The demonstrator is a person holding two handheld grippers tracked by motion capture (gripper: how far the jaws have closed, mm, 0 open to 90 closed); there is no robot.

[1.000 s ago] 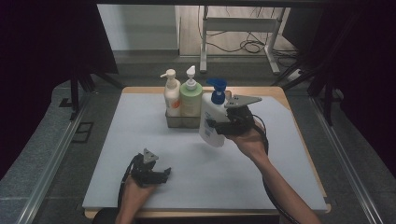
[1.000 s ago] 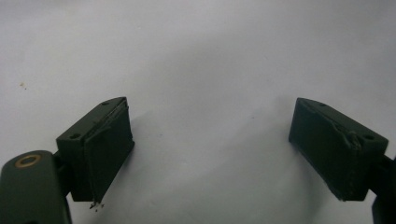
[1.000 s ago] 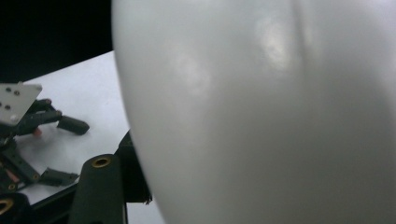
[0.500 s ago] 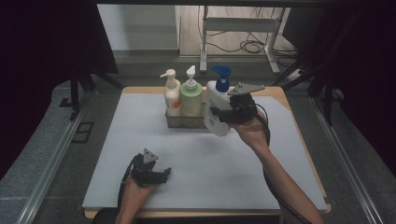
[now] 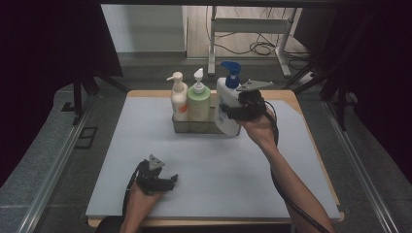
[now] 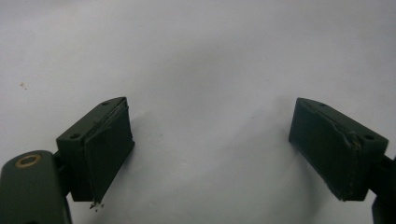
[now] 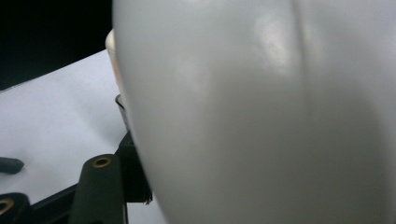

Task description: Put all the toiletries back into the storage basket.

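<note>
we held the white pump bottle (image 5: 226,109) with the blue pump in the right gripper (image 5: 232,112), its fingers part-way closed and pressed on the bottle's sides, because a grip at mid-body kept it upright and its base free. the bottle hung at the right end of the metal rack (image 5: 204,125), just beside the green bottle (image 5: 198,99) and the cream bottle (image 5: 179,96) that stood in it (whether its base touched the rack we could not tell). we judged it was meant for the open slot there. the left gripper (image 5: 170,183) rested near the front edge of the surface (image 5: 145,136), well apart from the rack, its fingers (image 6: 100,149) wide open and holding nothing, out of the way of the right arm.
</note>
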